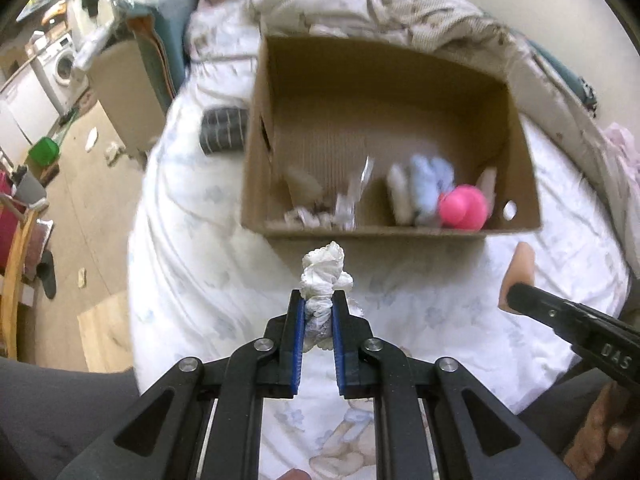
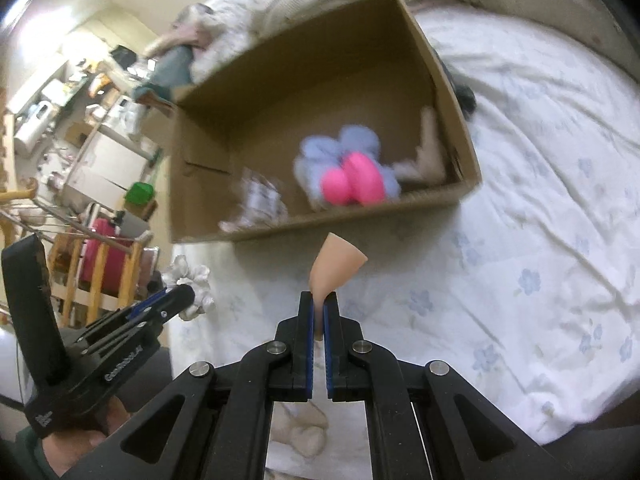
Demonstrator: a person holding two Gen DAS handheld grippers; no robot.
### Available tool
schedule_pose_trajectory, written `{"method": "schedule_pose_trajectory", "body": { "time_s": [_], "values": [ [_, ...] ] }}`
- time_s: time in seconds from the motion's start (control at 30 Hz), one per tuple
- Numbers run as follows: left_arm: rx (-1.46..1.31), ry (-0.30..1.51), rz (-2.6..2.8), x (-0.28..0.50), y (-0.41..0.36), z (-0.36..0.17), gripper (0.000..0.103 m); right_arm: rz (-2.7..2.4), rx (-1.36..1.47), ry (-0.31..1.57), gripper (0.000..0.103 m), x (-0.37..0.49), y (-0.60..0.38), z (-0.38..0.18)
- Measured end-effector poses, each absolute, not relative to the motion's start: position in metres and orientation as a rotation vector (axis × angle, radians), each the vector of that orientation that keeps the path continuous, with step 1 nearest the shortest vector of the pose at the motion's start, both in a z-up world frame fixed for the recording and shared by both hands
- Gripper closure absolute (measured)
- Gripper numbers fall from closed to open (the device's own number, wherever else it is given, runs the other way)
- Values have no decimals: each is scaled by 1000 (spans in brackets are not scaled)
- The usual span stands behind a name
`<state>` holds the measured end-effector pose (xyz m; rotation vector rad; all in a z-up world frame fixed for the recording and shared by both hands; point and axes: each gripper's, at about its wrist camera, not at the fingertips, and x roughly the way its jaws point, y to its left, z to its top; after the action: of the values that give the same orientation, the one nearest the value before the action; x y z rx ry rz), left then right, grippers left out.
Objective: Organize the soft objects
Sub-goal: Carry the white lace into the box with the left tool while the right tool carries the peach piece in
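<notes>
- Bed [image 1: 192,240] with floral sheet carries the open cardboard box [image 1: 256,140]; pink ball [image 1: 464,206] and blue plush [image 1: 430,186] lie inside.
- Left gripper [image 1: 319,300] clamps a white scrunchie [image 1: 324,270], just short of the box's near wall.
- Right gripper [image 2: 319,300] pinches a beige sponge [image 2: 336,266], also short of the box.
- Risk: thin pinch on the sponge; releasing early drops it outside the box.

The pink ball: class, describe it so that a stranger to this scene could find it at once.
Start at the open cardboard box on the flowered bedsheet. Look inside, toward its near right corner, where soft things are bunched. The pink ball lies against a pale blue bundle; it alone is smooth, round and bright pink.
</notes>
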<state>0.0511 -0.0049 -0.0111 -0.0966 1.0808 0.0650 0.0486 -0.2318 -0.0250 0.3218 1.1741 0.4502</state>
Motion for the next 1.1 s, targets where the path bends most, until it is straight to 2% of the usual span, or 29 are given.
{"method": "schedule_pose_trajectory", "body": {
  "time_s": [0.27, 0.53, 0.8, 1.1],
  "values": [
    [-106, 969, 51, 51, 8, 56, 91, 496, 329, 1040, 97, 44, -239, 31],
    [-96, 906, 27, 83, 13, 88, 91, 523, 358, 945, 97, 71, -248, 76],
    [-100, 910, 35, 129, 15, 76, 91, 519, 320, 910, 97, 106, -254, 86],
    [-71, 936, -4, 155, 3, 33, 91, 483, 341, 960, 97, 131, -257, 35]
  ]
}}
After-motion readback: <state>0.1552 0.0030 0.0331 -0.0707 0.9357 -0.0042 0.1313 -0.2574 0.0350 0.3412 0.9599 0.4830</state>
